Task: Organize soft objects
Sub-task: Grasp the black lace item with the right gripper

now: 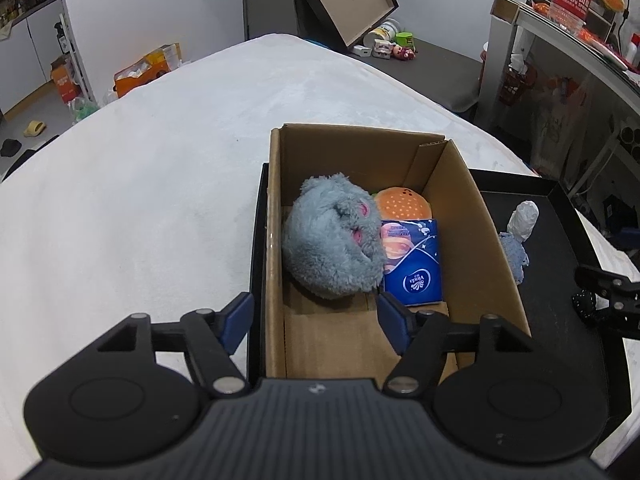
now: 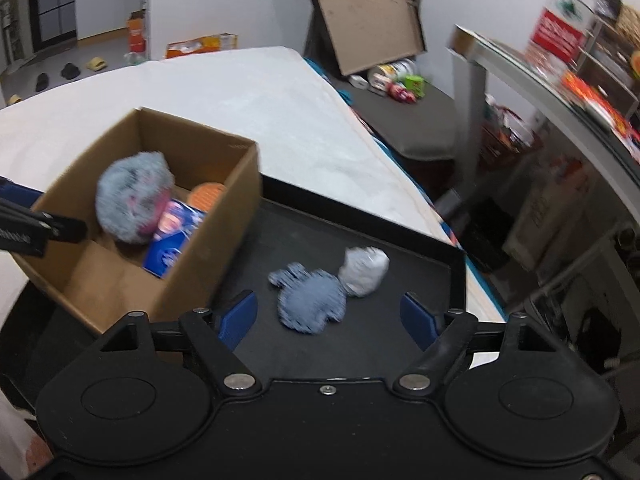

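Sorting looks nearly finished: the cardboard box (image 1: 472, 216) on the black tray (image 2: 360, 220) already holds three soft things, one grey fluffy toy (image 1: 332, 236), one burger plush (image 1: 404, 204) and one blue tissue pack (image 1: 412, 260). One small blue-grey doll (image 2: 316, 300) with a white head lies alone on the tray, beside the box. The right gripper (image 2: 332, 320) hangs above it, jaws spread and empty. The left gripper (image 1: 316, 316) is also spread, empty, over the near end of the box. I judge the next move is lowering the right gripper around the doll and closing softly.
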`<state>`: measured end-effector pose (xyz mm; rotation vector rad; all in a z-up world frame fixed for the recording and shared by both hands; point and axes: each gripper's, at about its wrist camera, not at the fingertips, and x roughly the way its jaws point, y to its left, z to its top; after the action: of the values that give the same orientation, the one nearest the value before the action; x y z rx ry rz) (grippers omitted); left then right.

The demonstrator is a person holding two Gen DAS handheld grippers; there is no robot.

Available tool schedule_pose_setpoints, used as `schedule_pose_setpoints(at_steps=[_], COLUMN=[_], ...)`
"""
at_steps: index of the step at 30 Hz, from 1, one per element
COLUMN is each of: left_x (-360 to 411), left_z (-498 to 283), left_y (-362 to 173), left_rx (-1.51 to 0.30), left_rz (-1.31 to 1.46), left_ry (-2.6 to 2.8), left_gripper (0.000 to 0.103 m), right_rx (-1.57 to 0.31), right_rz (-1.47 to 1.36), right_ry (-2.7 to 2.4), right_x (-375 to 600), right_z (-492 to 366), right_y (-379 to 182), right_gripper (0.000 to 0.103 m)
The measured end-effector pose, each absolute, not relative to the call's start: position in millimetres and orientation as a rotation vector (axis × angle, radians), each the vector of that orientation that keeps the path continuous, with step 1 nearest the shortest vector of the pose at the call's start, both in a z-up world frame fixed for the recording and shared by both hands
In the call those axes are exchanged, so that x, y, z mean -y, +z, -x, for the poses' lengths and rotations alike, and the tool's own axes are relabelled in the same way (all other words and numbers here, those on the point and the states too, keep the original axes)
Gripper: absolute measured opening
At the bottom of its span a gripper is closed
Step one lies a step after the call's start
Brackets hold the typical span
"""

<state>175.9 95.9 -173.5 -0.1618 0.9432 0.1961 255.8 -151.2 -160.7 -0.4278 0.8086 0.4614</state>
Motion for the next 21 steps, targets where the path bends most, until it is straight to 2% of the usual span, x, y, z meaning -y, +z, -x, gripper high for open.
schedule_pose_setpoints(at_steps=[10, 21], left_x=[-88, -71], left_z=[-181, -189], left_y=[-173, -177], left_rx=[-0.957, -0.99], left_rz=[0.134, 0.074], left_ry=[0.215, 0.238], left_gripper=[0.069, 0.079], right_rx=[-0.864, -0.941], right_rz=[0.403, 0.369], right_ry=[0.369, 0.272], right_x=[196, 233], right_z=[-260, -275], right_y=[-182, -212], right_gripper=[0.078, 0.078])
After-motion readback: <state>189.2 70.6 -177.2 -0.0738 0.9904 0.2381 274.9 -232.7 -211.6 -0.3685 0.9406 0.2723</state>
